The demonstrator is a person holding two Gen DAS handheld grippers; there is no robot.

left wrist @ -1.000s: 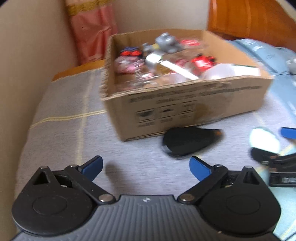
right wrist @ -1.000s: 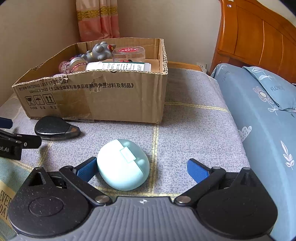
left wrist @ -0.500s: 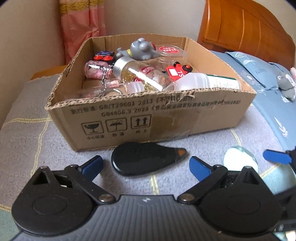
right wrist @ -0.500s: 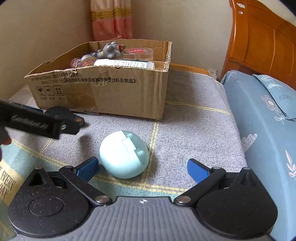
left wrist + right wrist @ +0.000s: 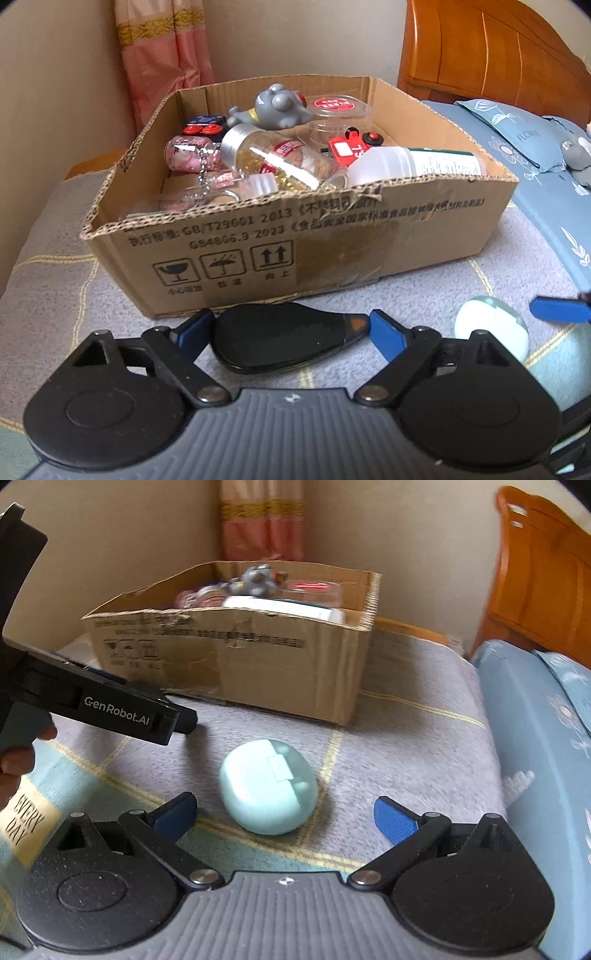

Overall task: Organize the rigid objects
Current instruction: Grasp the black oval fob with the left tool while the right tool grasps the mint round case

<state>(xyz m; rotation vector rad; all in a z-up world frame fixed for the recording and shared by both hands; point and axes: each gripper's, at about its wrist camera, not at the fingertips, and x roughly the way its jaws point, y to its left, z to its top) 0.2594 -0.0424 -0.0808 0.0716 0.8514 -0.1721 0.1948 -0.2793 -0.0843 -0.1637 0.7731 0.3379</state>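
Observation:
A black teardrop-shaped case [image 5: 280, 339] with an orange tip lies on the grey blanket, just in front of the cardboard box [image 5: 332, 254]. My left gripper [image 5: 288, 328] straddles it lengthwise. Its jaws are closing, and the blue pads sit right at the case's two ends without a clear press. A mint-green rounded case [image 5: 267, 786] lies on the blanket between the open fingers of my right gripper [image 5: 286, 814], untouched. It also shows at the right in the left wrist view as the mint case [image 5: 491, 325]. The box [image 5: 258, 664] holds several toys and bottles.
The left gripper's black body [image 5: 110, 709] and a hand [image 5: 14, 757] cross the left side of the right wrist view. A wall runs along the left, with a pink curtain [image 5: 166, 62] behind the box. Blue pillows [image 5: 535, 147] and a wooden headboard [image 5: 491, 51] lie to the right.
My left gripper came forward to the black case, and its jaws narrowed around it. The right wrist view rolled a little, and the left gripper's body moved into it.

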